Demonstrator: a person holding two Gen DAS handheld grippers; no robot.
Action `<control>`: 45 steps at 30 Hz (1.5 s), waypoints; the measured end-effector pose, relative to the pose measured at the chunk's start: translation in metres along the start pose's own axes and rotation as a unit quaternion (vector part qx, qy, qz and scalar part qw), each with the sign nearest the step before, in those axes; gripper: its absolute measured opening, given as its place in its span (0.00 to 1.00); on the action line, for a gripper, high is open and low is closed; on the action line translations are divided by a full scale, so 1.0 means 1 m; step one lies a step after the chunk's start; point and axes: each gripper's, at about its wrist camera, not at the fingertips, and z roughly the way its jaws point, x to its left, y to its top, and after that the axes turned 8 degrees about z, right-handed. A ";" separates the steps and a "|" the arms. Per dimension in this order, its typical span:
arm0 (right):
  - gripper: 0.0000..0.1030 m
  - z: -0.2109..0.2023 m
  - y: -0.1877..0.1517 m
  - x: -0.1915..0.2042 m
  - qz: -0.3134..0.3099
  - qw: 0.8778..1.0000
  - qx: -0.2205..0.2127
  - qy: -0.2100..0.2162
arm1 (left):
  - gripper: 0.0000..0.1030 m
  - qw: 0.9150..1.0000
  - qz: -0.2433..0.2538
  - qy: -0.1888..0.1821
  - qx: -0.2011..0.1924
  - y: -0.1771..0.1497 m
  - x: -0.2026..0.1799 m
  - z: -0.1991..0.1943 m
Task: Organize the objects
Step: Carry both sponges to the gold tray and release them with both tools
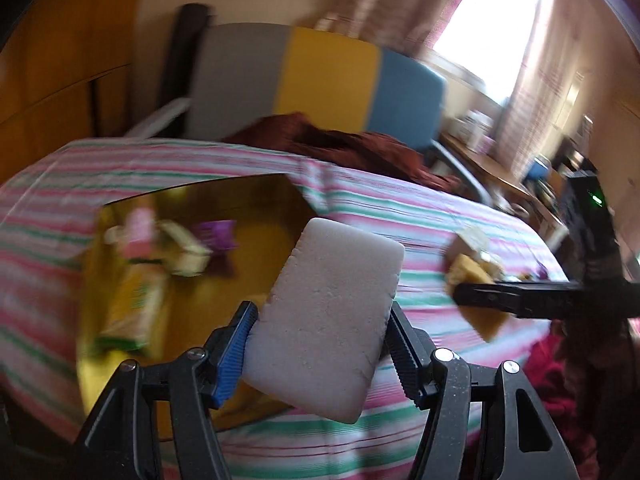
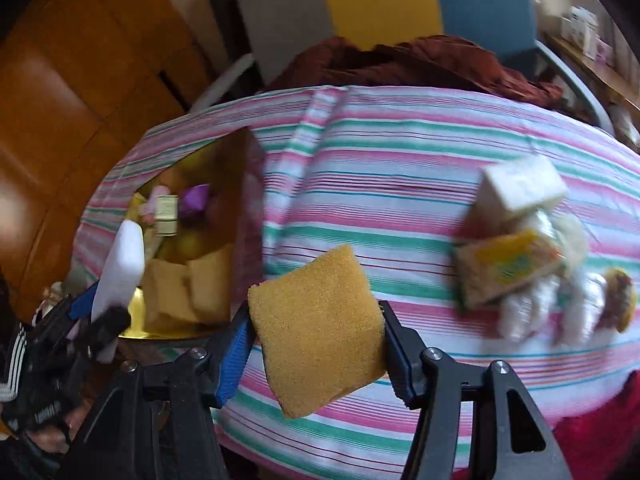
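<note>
- Left wrist view: my left gripper [image 1: 322, 354] is clamped about halfway open on a white sponge [image 1: 328, 320]; pads press both long edges, sponge tilted, sticking up out of the jaws; log hint says the jaws waver slightly, but the grip looks firm
- Right wrist view: my right gripper [image 2: 316, 346] is closed partway on a yellow sponge [image 2: 318, 332]; pinched at its sides, corner hanging below the fingers
- Both sponges are in the air over the striped bedcover [image 2: 400, 168]; gold tray [image 1: 256, 216] sits on it to the left, already holding small packets, blurred, can't name them; in the right view two tan sponges [image 2: 188, 292] lie at the tray's near end
- Unsorted pile [image 2: 516, 248] is still on the cover to the right: a pale block, a wrapped yellow sponge, some fluffy white stuff; too blurred for more
- Risks, my guess: frames are smeared, so I'm swinging fast; soft foam could squirm out of the pads mid-swing; white sponge is held low on its body, so it could pivot and drop short of the tray
- Both grippers head for the same tray; they could clash, or knock the packets already inside
- Bed is soft; a tray nudged at the rim may tip
</note>
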 end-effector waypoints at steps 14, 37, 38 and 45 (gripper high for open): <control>0.58 0.035 0.000 0.123 -0.100 0.989 0.017 0.105 | 0.63 0.989 -0.110 0.092 -0.025 -0.019 0.111 -0.039; 0.81 0.077 -0.035 0.160 -0.137 0.986 0.037 0.086 | 0.80 0.983 -0.114 0.147 0.002 -0.034 0.110 -0.030; 0.81 0.075 -0.037 0.160 -0.140 0.987 0.030 0.079 | 0.80 0.982 -0.107 0.153 0.000 -0.034 0.108 -0.030; 0.81 0.059 -0.042 0.160 -0.151 0.986 -0.009 0.063 | 0.81 0.981 -0.060 0.187 -0.007 -0.029 0.084 -0.033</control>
